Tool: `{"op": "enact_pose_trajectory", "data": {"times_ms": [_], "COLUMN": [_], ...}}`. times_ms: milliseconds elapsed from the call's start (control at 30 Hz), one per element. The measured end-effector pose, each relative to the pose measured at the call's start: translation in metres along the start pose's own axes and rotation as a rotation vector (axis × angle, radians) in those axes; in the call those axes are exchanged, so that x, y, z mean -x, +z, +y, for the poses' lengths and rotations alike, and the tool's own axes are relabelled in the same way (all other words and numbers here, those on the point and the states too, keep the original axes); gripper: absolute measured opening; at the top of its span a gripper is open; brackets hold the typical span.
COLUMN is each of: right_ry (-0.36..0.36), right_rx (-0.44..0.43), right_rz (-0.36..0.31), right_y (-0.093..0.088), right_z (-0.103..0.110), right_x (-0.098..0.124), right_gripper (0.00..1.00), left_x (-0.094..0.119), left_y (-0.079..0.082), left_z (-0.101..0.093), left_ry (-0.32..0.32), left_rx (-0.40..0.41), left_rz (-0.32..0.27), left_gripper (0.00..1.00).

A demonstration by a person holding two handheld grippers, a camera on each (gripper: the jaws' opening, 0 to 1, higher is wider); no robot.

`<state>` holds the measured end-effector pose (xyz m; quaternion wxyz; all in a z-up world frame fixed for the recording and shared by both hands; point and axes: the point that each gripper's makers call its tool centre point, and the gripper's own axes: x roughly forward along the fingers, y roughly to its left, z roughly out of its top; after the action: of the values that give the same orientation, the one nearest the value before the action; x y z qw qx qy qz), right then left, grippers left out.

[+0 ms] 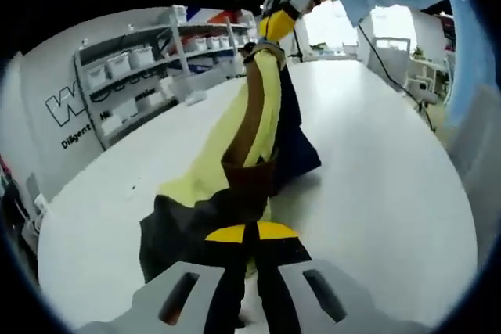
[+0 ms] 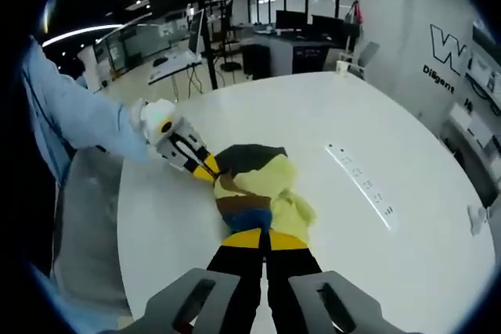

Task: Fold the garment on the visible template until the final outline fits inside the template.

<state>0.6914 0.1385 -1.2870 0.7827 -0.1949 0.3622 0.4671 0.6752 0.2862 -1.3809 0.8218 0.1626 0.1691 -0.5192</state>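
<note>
The garment (image 1: 254, 127) is a yellow, black, brown and navy piece of clothing. It is stretched between both grippers above the round white table (image 1: 376, 162). My left gripper (image 1: 252, 267) is shut on a black and yellow end of it, and the cloth runs up to my right gripper (image 1: 270, 27), held by a hand in a light blue sleeve. In the right gripper view my right gripper (image 2: 264, 275) is shut on the garment (image 2: 258, 193) at a black and yellow part. My left gripper (image 2: 200, 163) pinches the far end, and the middle bunches and sags onto the table (image 2: 352, 123).
A long white strip (image 2: 364, 181) lies on the table right of the garment. Shelves with white bins (image 1: 129, 64) stand against a lettered wall beyond the table. Desks with monitors (image 2: 301, 29) fill the room behind. A person's light blue sleeve (image 2: 70, 127) reaches in at the left.
</note>
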Motion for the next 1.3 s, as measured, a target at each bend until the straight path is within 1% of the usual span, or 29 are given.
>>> {"op": "enact_pose_trajectory", "data": {"times_ms": [33, 133, 167, 200, 300, 433, 600, 667, 767, 800, 867, 900, 933, 967, 1033, 1100, 1167, 1200, 1300], "right_ry": [-0.001, -0.001, 0.000, 0.002, 0.008, 0.015, 0.016, 0.017, 0.018, 0.018, 0.019, 0.020, 0.020, 0.020, 0.021, 0.020, 0.020, 0.021, 0.021], "right_rx": [-0.002, -0.012, -0.012, -0.010, 0.000, 0.007, 0.011, 0.010, 0.010, 0.009, 0.007, 0.005, 0.006, 0.006, 0.005, 0.004, 0.002, 0.002, 0.002], "right_rz": [0.000, -0.004, -0.005, -0.006, -0.004, -0.005, -0.008, -0.008, -0.006, -0.006, -0.006, -0.005, -0.003, -0.003, -0.003, -0.005, -0.008, -0.009, -0.009], "right_y": [-0.001, -0.002, -0.002, -0.001, 0.001, 0.005, 0.007, 0.007, 0.007, 0.006, 0.006, 0.005, 0.005, 0.004, 0.004, 0.005, 0.005, 0.006, 0.006], "right_z": [0.000, 0.000, 0.001, 0.002, 0.006, 0.007, 0.005, 0.005, 0.004, 0.004, 0.003, 0.003, 0.003, 0.003, 0.003, 0.003, 0.003, 0.003, 0.003], "right_x": [0.000, 0.001, 0.001, 0.000, -0.003, -0.005, -0.005, -0.005, -0.006, -0.007, -0.008, -0.008, -0.008, -0.009, -0.009, -0.009, -0.009, -0.009, -0.010], "right_gripper": [0.00, 0.00, 0.00, 0.00, 0.00, 0.00, 0.00, 0.00, 0.00, 0.00, 0.00, 0.00, 0.00, 0.00, 0.00, 0.00, 0.00, 0.00, 0.00], "left_x": [0.005, 0.010, 0.011, 0.011, 0.008, 0.005, 0.006, 0.007, 0.007, 0.007, 0.007, 0.007, 0.008, 0.008, 0.009, 0.008, 0.006, 0.006, 0.007], "left_y": [0.000, -0.003, -0.002, -0.003, -0.007, -0.009, -0.009, -0.009, -0.011, -0.011, -0.012, -0.011, -0.006, -0.003, -0.001, -0.008, -0.011, -0.010, -0.007], "left_z": [0.003, 0.001, -0.003, -0.006, -0.008, -0.012, -0.011, -0.012, -0.011, -0.012, -0.012, -0.012, -0.016, -0.018, -0.018, -0.009, -0.011, -0.010, -0.010], "left_ry": [0.001, -0.023, -0.046, -0.064, -0.060, -0.073, -0.073, -0.085, -0.083, -0.091, -0.085, -0.088, -0.112, -0.124, -0.122, -0.080, -0.087, -0.084, -0.084], "left_rx": [-0.023, -0.007, 0.007, 0.038, 0.034, 0.045, 0.092, 0.128, 0.118, 0.134, 0.113, 0.119, 0.160, 0.174, 0.168, 0.100, 0.107, 0.092, 0.093], "left_rz": [0.004, 0.019, 0.013, 0.015, 0.036, 0.044, 0.042, 0.042, 0.047, 0.043, 0.050, 0.046, 0.020, 0.009, 0.004, 0.038, 0.048, 0.044, 0.034], "left_gripper": [0.01, 0.01, 0.01, 0.01, 0.01, 0.01, 0.02, 0.03, 0.03, 0.03, 0.02, 0.02, 0.03, 0.03, 0.02, 0.00, 0.00, 0.00, 0.00]}}
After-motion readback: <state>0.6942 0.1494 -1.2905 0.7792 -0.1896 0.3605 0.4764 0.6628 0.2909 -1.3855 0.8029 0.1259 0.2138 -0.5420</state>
